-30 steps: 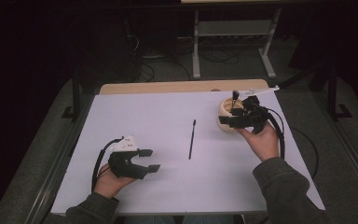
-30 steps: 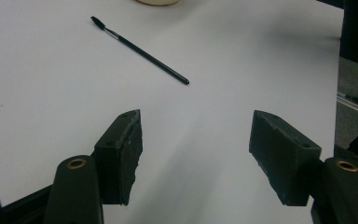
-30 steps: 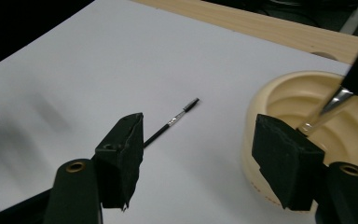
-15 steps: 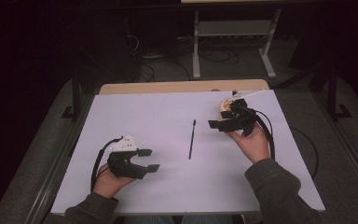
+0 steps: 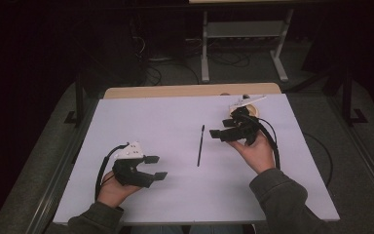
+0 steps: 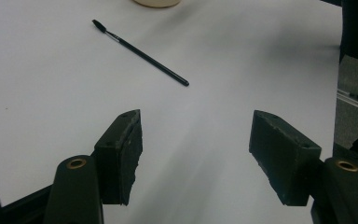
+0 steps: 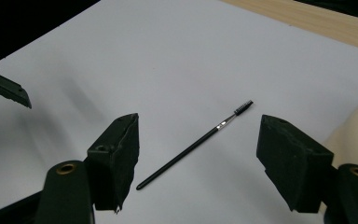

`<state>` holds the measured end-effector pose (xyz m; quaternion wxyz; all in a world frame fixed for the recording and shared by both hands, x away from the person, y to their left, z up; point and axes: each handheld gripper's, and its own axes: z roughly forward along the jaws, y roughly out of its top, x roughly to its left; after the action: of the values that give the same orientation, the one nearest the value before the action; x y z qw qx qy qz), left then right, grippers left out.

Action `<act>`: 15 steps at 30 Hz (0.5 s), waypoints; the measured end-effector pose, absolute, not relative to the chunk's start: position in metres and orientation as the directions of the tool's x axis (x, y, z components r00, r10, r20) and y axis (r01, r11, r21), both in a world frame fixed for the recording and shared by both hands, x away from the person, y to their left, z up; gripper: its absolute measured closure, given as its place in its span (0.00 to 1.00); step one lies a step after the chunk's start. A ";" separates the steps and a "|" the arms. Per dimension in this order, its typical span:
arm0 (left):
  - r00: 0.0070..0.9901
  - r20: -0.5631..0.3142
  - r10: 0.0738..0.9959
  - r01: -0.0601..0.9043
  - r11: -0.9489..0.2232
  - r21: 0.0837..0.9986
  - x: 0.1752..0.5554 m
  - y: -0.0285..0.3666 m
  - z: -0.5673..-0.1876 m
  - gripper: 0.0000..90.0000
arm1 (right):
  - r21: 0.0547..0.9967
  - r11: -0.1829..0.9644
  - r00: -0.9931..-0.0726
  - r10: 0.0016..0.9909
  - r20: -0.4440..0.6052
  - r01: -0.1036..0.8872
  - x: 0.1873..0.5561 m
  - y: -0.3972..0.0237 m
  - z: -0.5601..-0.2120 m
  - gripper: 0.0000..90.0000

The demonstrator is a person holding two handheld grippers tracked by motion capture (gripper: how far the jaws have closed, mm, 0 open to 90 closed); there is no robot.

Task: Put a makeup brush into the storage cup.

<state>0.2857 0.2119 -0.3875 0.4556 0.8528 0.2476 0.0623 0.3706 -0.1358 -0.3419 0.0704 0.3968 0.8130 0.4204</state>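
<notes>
A thin black brush (image 5: 200,145) with a small bristle tip lies on the white sheet (image 5: 165,122) near the table's middle. My right gripper (image 5: 221,127) hovers just right of the brush's far end, open, nothing between its jaws. In the right gripper view the brush (image 7: 196,144) lies on the sheet in the gap framed by the open jaws of that gripper (image 7: 198,158). My left gripper (image 5: 156,167) rests at the front left, open and empty (image 6: 196,154), with the brush (image 6: 140,52) farther off.
A cream cup (image 5: 257,109) stands at the back right, partly behind my right gripper, with something white leaning out of it. A strip of wooden tabletop (image 5: 175,91) shows beyond the sheet. A metal stand (image 5: 243,44) is on the floor behind the table.
My right gripper has moved left from the cream cup toward the brush. The left gripper and the brush have stayed where they were.
</notes>
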 end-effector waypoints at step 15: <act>0.869 -0.121 0.480 0.366 -0.458 0.810 0.286 0.213 -0.387 0.38 | 0.720 0.357 -0.694 0.681 0.236 0.595 0.372 -0.108 -0.348 0.30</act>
<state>0.2857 0.2128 -0.3865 0.4574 0.8517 0.2482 0.0622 0.3725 -0.1082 -0.3482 0.0519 0.3878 0.8221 0.4136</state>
